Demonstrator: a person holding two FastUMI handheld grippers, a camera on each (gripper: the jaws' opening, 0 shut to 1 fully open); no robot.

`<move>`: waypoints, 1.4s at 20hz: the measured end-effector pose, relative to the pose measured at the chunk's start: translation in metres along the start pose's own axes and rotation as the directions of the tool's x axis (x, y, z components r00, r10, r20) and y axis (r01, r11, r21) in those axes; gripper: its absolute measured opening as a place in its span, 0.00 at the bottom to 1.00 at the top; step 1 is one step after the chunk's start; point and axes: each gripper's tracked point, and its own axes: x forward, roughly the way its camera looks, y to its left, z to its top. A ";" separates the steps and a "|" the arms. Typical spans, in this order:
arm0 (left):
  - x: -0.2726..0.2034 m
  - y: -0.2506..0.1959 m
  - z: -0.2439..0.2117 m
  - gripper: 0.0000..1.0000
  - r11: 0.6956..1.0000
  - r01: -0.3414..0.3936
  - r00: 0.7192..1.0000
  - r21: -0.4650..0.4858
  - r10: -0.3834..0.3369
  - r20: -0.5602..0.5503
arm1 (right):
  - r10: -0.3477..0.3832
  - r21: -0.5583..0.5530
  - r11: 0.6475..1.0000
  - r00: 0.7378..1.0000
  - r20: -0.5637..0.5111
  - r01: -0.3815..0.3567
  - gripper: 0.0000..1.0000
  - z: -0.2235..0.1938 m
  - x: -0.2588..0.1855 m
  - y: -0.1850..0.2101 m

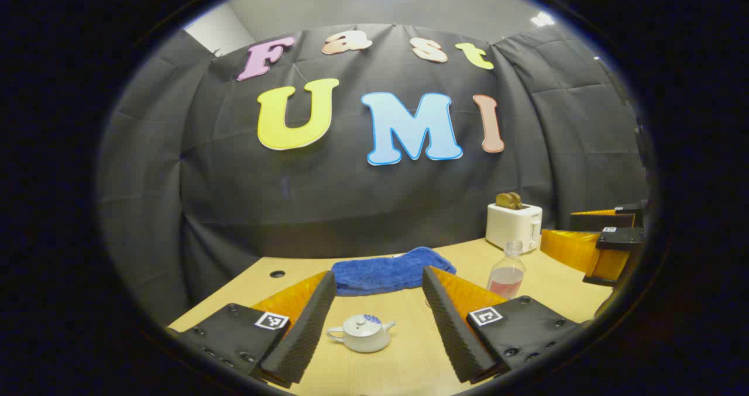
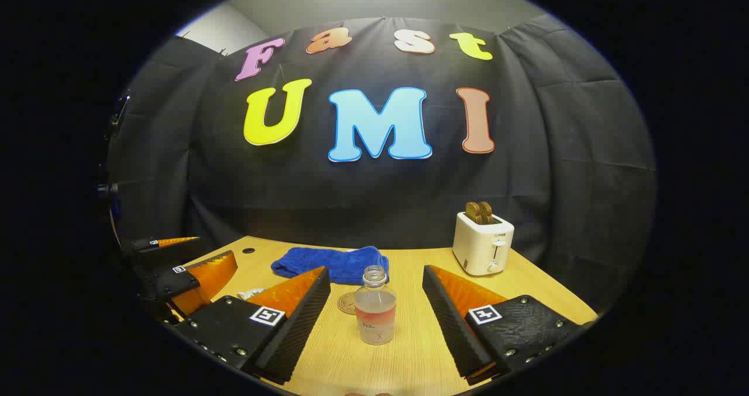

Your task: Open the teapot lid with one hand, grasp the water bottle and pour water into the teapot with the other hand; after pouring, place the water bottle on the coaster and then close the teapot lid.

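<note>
A small white teapot (image 1: 361, 333) with its blue-dotted lid on stands on the wooden table (image 1: 409, 361), between the fingers of my left gripper (image 1: 378, 273), which is open and touches nothing. Off to the right is the clear, capless water bottle (image 1: 507, 270), holding pinkish liquid. In the right gripper view the bottle (image 2: 375, 314) stands upright between the spread fingers of my open right gripper (image 2: 374, 270), apart from both. A round brown coaster (image 2: 349, 303) lies just behind and left of the bottle. A sliver of the teapot (image 2: 248, 293) peeks out past the left finger.
A crumpled blue towel (image 1: 386, 273) lies at the back of the table. A white toaster (image 2: 483, 241) with bread in it stands at the back right. The right gripper (image 1: 603, 244) appears at the right edge of the left gripper view, the left gripper (image 2: 175, 267) at the left edge of the right gripper view.
</note>
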 end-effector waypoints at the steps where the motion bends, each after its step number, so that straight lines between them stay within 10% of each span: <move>1: 0.004 0.001 -0.002 1.00 1.000 -0.002 1.000 0.000 0.002 -0.002 | -0.003 0.001 1.000 1.000 -0.004 0.003 0.98 -0.001 0.003 0.000; 28: 0.097 0.028 -0.127 0.99 0.998 -0.036 0.978 -0.059 0.023 -0.209 | -0.055 0.018 0.998 0.995 -0.081 0.056 0.98 -0.039 0.032 -0.025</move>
